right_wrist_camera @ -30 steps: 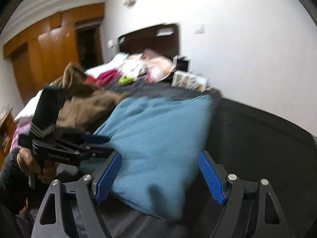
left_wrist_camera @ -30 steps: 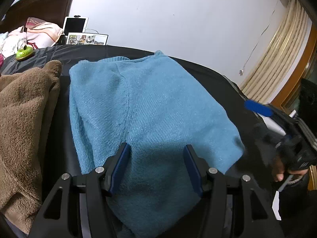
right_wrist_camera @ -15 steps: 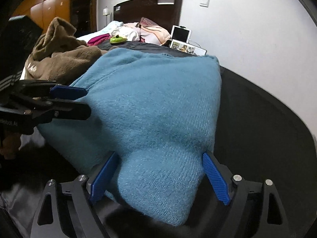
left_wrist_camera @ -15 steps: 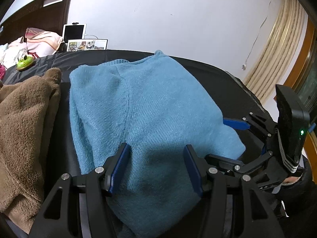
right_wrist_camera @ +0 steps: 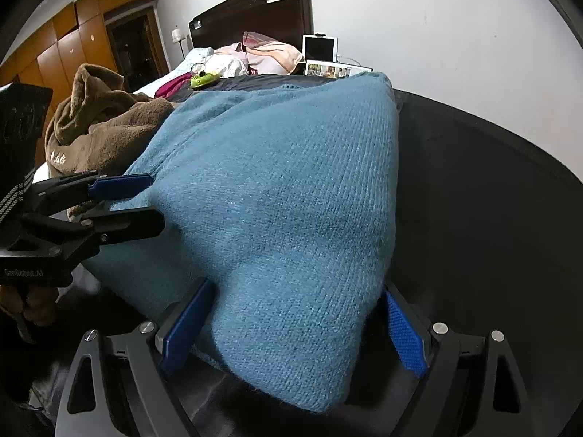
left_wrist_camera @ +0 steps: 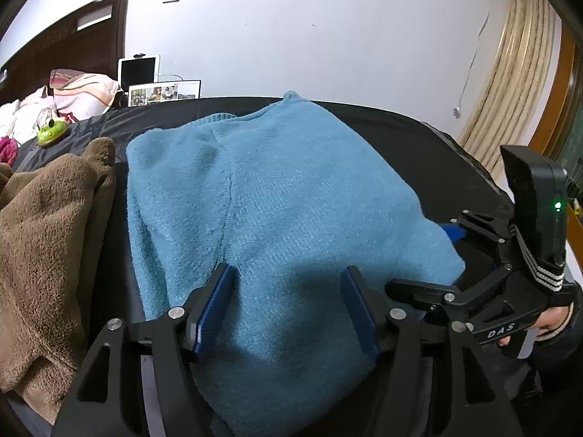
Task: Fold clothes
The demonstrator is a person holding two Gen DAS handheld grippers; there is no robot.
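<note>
Across the middle of the left wrist view lies a blue sweater (left_wrist_camera: 277, 211), folded into a thick block on a black table (left_wrist_camera: 411, 138) and filling most of the frame. At the bottom centre the left gripper (left_wrist_camera: 288, 306) has its blue-padded fingers (left_wrist_camera: 213, 306) spread wide, one on either side of the sweater's near edge, with knit between them but not pinched. A brown fleece garment (left_wrist_camera: 47, 240) is heaped at the left edge, just beside the sweater. At the lower right the right gripper (left_wrist_camera: 452, 255) reaches in to the sweater's near right corner, a hand (left_wrist_camera: 550, 324) on its handle. A tablet (left_wrist_camera: 139, 73) and a photo frame (left_wrist_camera: 164, 93) stand against the wall at upper left, with a green toy (left_wrist_camera: 51, 133) below them.

At the bottom of the right wrist view the right gripper (right_wrist_camera: 295, 331) is likewise released, its blue pads (right_wrist_camera: 404, 331) straddling the sweater's (right_wrist_camera: 284, 196) near corner without closing on it. The cloth bulges up between and beyond them, covering the frame's centre. At the left edge the left gripper (right_wrist_camera: 127, 204) shows from the side, jaws parted against the sweater's edge, and a hand (right_wrist_camera: 29, 302) grips it below. The brown garment (right_wrist_camera: 105, 127) sits in the upper left, and bare black table (right_wrist_camera: 484, 196) fills the right.
</note>
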